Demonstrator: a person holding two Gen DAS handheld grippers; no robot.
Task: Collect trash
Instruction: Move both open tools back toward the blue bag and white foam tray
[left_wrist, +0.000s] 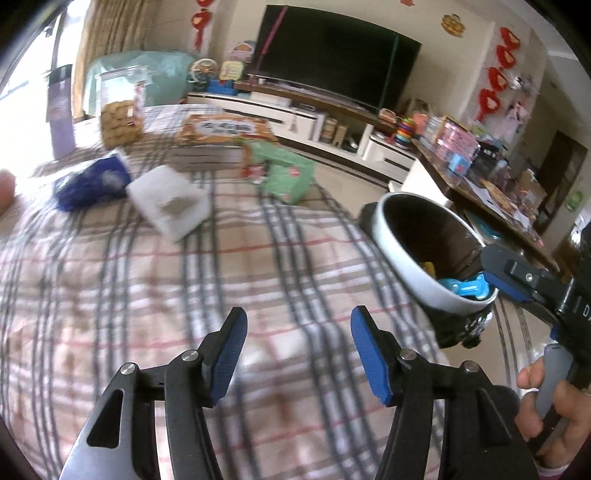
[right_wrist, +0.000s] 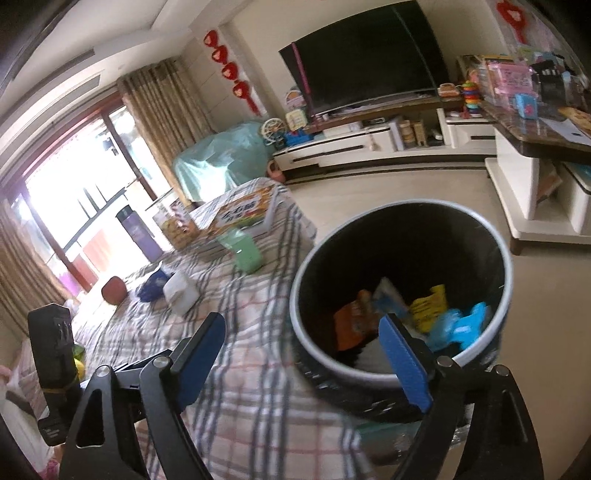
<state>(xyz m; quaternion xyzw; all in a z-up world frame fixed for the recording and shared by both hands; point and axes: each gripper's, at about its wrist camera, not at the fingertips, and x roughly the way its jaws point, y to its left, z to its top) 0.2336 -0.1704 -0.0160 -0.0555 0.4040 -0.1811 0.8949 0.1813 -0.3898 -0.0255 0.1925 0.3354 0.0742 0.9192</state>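
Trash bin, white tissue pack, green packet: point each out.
trash bin (right_wrist: 495, 236), right wrist view, far rim.
white tissue pack (left_wrist: 168, 201), left wrist view, top face.
green packet (left_wrist: 286, 177), left wrist view, middle.

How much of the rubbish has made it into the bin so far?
Done: orange, yellow and blue wrappers lie in the round black bin. In hand: nothing; the left gripper and right gripper are both open and empty. Left: the crumpled blue bag, white tissue packet and green packet on the checked cloth.
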